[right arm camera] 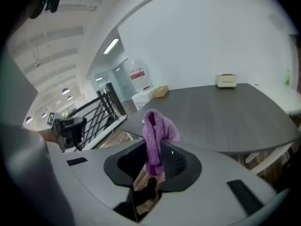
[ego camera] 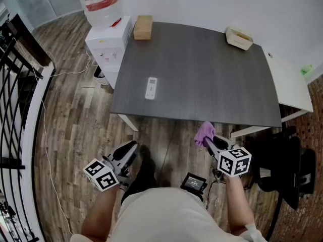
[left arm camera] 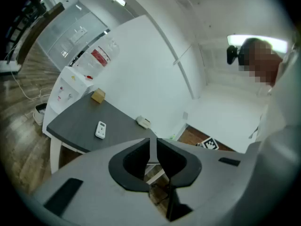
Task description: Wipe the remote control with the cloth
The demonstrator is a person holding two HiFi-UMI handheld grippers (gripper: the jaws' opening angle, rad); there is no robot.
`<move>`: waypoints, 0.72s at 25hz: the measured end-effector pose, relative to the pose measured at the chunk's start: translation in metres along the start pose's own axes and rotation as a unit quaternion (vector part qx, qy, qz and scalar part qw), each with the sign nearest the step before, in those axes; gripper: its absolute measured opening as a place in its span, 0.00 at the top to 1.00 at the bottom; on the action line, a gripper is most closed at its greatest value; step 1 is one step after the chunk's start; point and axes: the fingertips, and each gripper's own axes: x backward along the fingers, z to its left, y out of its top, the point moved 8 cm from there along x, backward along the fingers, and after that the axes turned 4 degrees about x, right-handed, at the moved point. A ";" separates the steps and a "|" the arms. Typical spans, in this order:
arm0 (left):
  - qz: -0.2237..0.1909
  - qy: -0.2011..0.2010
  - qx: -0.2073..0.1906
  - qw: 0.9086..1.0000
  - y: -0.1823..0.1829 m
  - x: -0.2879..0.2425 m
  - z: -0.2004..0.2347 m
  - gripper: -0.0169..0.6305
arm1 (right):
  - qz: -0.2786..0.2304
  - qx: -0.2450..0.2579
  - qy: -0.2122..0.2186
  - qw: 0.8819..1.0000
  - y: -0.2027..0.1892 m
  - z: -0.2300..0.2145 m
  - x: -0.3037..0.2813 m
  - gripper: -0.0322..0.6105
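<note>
A white remote control (ego camera: 151,88) lies face up on the dark grey table (ego camera: 212,79), toward its left front; the left gripper view shows the remote control (left arm camera: 100,129) far off. My right gripper (ego camera: 207,139) is shut on a purple cloth (ego camera: 204,132), held in front of the table's near edge over the floor. In the right gripper view the cloth (right arm camera: 155,133) stands bunched up between the jaws of the right gripper (right arm camera: 155,154). My left gripper (ego camera: 132,147) hangs low at the left, over the wooden floor, shut and empty; its jaws meet in the left gripper (left arm camera: 152,150) view.
A cardboard box (ego camera: 143,26) sits at the table's far left corner and a beige box (ego camera: 238,38) at the far right. A water dispenser (ego camera: 107,29) stands left of the table. A black railing (ego camera: 17,100) runs along the left. A white table (ego camera: 292,87) adjoins on the right.
</note>
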 end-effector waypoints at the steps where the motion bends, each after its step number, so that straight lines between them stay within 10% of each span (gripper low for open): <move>1: 0.009 -0.001 -0.003 1.000 0.007 -0.009 0.014 0.91 | 0.020 0.025 0.007 0.999 0.006 0.002 -0.017 0.81; 10: 0.145 0.039 -0.031 0.988 0.041 -0.094 0.135 0.97 | 0.146 0.196 0.044 0.969 0.073 0.025 -0.166 0.81; 14: 0.240 0.083 -0.116 0.960 0.033 -0.133 0.161 0.96 | 0.196 0.309 0.038 0.930 0.103 0.033 -0.227 0.81; 18: 0.306 0.115 -0.177 0.928 0.021 -0.162 0.171 0.69 | 0.225 0.402 0.061 0.886 0.128 0.041 -0.281 0.81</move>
